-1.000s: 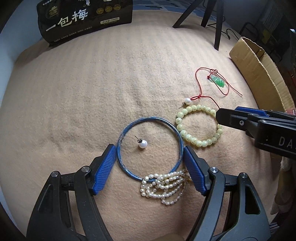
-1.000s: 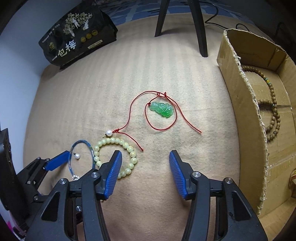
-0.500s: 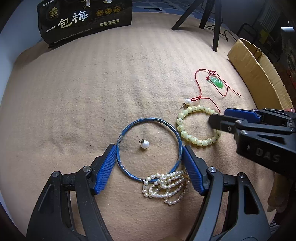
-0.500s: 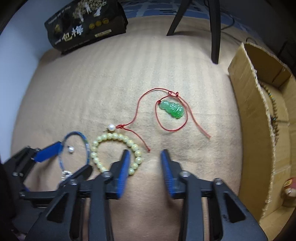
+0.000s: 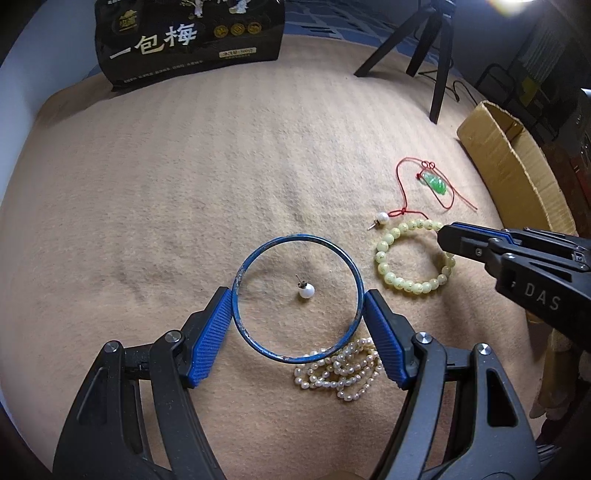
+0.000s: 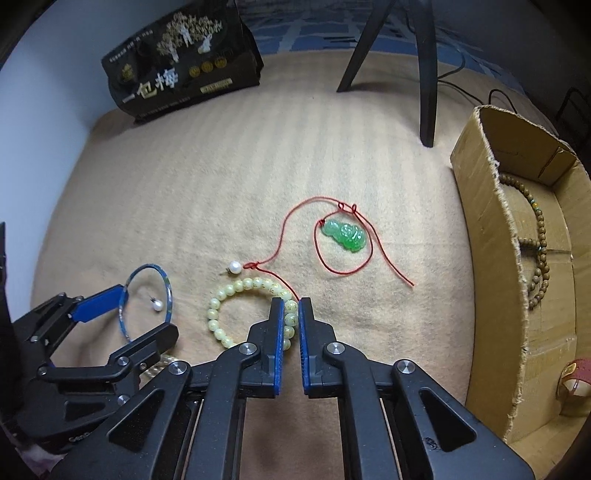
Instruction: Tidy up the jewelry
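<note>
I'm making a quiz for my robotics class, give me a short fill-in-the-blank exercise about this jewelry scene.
1. The left hand-held gripper straddles the ____ bangle.
2. The right hand-held gripper pinches the pale green ____ bracelet.
3. The jade pendant hangs on a ____ cord.

Missing: blue; beaded; red

Bystanders on the beige striped blanket [image 5: 184, 177]

A glossy black snack bag with white Chinese characters and small gold medallions [image 6: 181, 70] stands at the blanket's far left corner, against a pale wall [image 6: 40, 85]. Toward the far edge, right of the bag, slim black tripod legs [image 6: 424, 74] come down onto the fabric, one foot planted just short of the right edge; a thin black cable [image 6: 465, 92] trails behind them. Past the far edge shows a strip of blue patterned cloth [image 6: 295, 29]. The blanket itself lies in faint lengthwise stripes, slightly rumpled in the middle.
</note>
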`<state>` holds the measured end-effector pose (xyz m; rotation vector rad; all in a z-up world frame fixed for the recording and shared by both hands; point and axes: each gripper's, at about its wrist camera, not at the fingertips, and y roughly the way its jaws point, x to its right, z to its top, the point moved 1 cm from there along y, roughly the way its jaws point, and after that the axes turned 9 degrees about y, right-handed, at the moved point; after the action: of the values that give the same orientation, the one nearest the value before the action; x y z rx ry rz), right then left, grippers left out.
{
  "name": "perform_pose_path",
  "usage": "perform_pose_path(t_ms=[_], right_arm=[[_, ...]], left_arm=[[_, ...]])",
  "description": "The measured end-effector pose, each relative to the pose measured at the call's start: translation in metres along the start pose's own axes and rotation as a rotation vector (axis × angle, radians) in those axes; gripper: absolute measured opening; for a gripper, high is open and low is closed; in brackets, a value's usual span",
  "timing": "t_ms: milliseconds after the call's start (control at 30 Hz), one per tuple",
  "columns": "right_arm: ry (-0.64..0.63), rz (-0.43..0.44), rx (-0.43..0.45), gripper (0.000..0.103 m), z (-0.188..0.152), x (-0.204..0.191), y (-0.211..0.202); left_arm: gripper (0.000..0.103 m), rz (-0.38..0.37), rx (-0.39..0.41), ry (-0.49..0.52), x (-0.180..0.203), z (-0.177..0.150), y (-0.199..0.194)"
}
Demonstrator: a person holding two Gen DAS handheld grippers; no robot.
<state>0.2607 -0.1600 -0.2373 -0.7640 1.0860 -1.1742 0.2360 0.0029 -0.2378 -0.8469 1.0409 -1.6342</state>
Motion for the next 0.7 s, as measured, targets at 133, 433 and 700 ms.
perform_pose_path(t_ms=[133,433,700], right_arm=[[0.009,0.028,0.016,0.006,0.000,-0.001,-0.011],[0.014,0.057,0.078,0.006,0.003,0.000,-0.036],[0.008,0.048,0.145,0.006,0.008,0.010,-0.062]], left_arm=[[0.074,-0.004,0.015,-0.009,-0.002,0.000,-0.009],[0.074,-0.019,0.056,-0.008,0.002,0.002,-0.028],[0.074,-0.035,0.096,0.000,0.020,0.006,-0.040]])
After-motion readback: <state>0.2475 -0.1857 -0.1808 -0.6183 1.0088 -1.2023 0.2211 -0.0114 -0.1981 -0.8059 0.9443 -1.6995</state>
